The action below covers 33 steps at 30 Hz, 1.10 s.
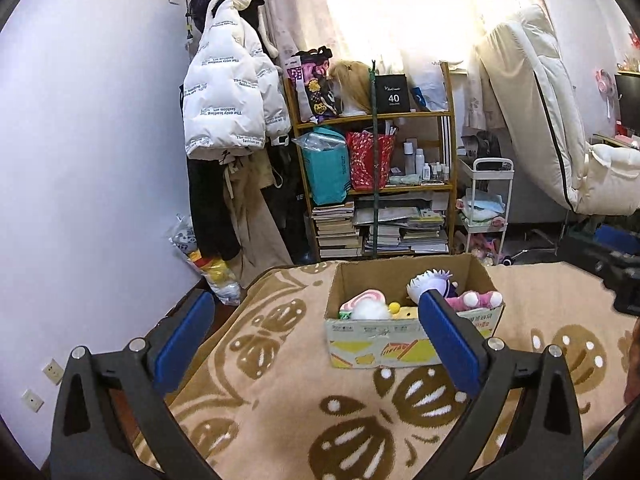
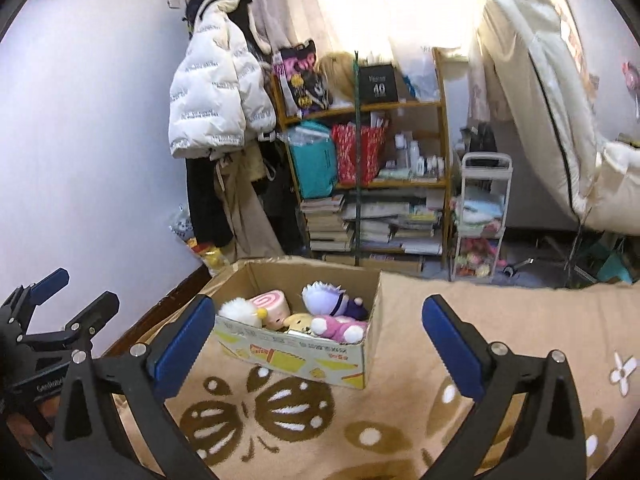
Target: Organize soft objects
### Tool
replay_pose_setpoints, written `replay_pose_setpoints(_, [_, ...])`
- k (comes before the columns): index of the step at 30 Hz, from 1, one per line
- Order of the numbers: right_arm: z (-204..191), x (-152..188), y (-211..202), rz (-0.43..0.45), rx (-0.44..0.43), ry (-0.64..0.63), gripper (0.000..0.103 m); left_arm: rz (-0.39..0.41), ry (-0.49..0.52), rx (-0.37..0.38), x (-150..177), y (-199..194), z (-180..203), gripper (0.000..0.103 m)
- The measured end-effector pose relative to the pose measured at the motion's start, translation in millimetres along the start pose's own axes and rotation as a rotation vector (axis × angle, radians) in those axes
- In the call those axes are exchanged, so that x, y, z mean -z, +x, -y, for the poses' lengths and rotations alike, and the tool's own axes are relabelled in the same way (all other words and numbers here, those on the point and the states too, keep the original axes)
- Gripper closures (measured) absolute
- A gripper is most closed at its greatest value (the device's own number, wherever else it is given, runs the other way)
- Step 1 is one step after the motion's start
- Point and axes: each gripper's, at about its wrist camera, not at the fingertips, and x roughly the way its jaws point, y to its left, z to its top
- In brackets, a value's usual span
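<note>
A cardboard box (image 1: 360, 334) stands on a beige blanket with brown butterfly patterns (image 1: 300, 420). Several plush toys lie in it: a pink swirl roll (image 1: 366, 298), a white-haired purple doll (image 1: 434, 280) and a pink-and-white plush (image 1: 476, 299). My left gripper (image 1: 316, 336) is open and empty, held in front of the box. In the right wrist view the box (image 2: 304, 356) holds the same roll (image 2: 272, 304), doll (image 2: 332, 300) and pink plush (image 2: 340, 326). My right gripper (image 2: 318, 340) is open and empty, just before the box. The left gripper (image 2: 60, 304) shows at the far left.
A wooden shelf (image 1: 372, 184) with bags, bottles and stacked books stands behind the bed. A white puffer jacket (image 1: 232, 92) hangs on the wall at left. A small white cart (image 1: 484, 208) and an upright mattress (image 1: 540, 100) stand at right.
</note>
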Motion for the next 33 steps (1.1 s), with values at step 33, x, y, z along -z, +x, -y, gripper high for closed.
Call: replay_pose_setpoints(33, [13,24,2,-0.011,0.112,-0.02,0.0,-0.045,-0.038,-0.044,30,8,-17,0.002])
